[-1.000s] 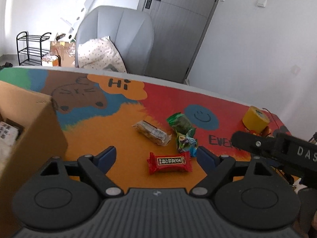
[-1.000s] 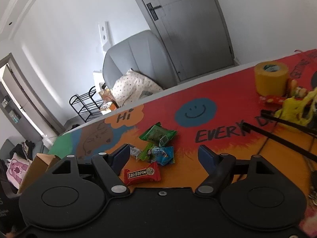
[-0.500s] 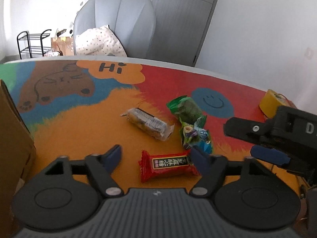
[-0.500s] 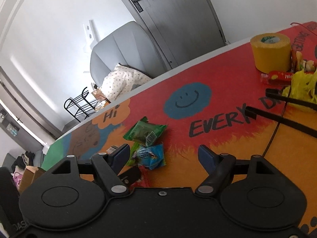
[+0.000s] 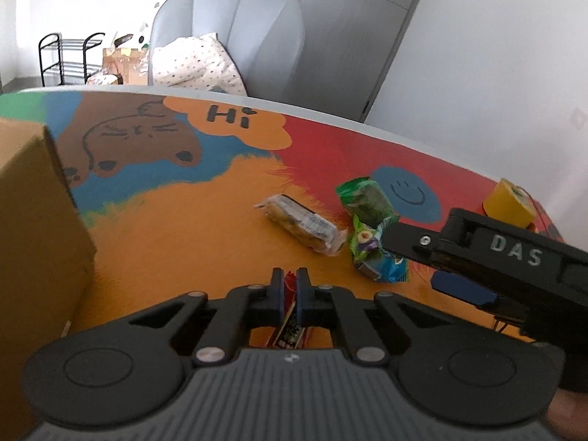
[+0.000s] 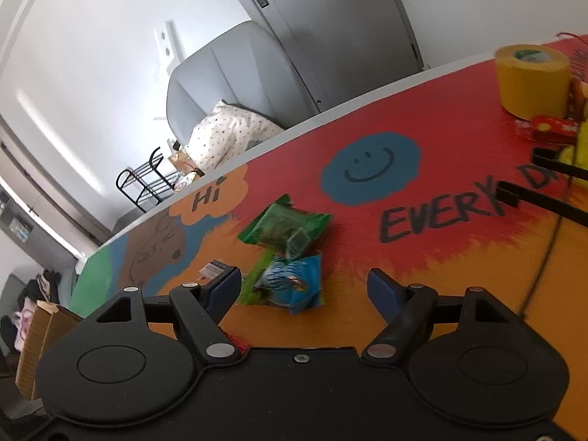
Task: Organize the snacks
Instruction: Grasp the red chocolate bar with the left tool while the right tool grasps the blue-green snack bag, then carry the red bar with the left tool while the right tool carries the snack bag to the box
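Observation:
My left gripper [image 5: 290, 279] is shut on the red snack bar [image 5: 290, 325], which shows edge-on between the pads. On the colourful table mat lie a clear-wrapped bar [image 5: 301, 224], a green packet [image 5: 367, 198] and a blue-green packet [image 5: 378, 257]. My right gripper [image 6: 305, 286] is open, just short of the blue-green packet [image 6: 290, 286], with the green packet [image 6: 283, 224] beyond it. The right gripper also shows at the right of the left wrist view [image 5: 477, 253].
A cardboard box [image 5: 33, 228] stands at the left; its edge also shows in the right wrist view [image 6: 36, 345]. A yellow tape roll [image 6: 529, 77], a small red packet [image 6: 551, 128] and yellow items sit at the right. A grey chair [image 5: 235, 33] is behind the table.
My left gripper has closed on the red snack bar, which lay flat on the mat before. My right gripper has moved in closer to the blue-green packet, still open.

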